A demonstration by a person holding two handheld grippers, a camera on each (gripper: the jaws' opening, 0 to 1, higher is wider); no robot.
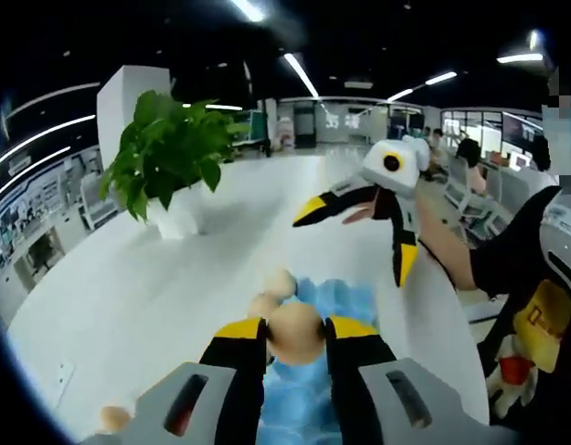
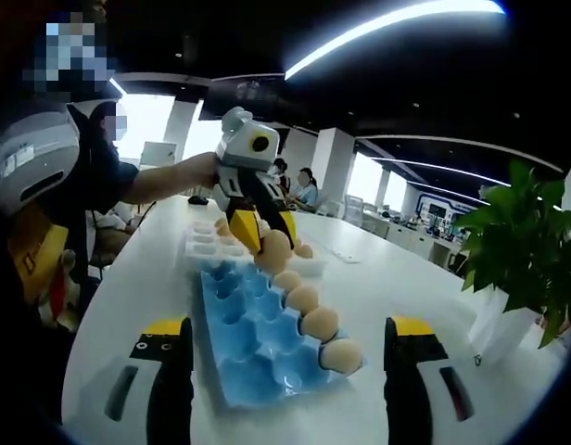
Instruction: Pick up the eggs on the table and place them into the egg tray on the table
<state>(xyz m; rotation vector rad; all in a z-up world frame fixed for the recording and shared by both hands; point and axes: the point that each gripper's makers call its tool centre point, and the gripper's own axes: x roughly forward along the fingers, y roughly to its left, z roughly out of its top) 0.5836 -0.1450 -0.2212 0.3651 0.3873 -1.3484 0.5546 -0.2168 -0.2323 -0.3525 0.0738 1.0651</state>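
Observation:
My left gripper (image 1: 295,332) is shut on a tan egg (image 1: 295,334), held just above the blue egg tray (image 1: 309,394). Two more eggs (image 1: 278,286) show beyond it. In the right gripper view the left gripper (image 2: 267,236) holds that egg (image 2: 273,252) over the far end of the blue tray (image 2: 244,338), whose right-hand row holds several eggs (image 2: 320,323). My right gripper (image 2: 287,326) stands wide open near the tray's near end with nothing between its jaws; in the left gripper view the right gripper (image 1: 360,236) hangs open above the table.
A potted green plant (image 1: 170,153) stands on the white table (image 1: 128,297), also seen as the plant (image 2: 517,246). A white tray (image 2: 204,243) lies beyond the blue one. A loose egg (image 1: 114,417) lies near the left gripper. A person (image 2: 44,222) stands at the table's side.

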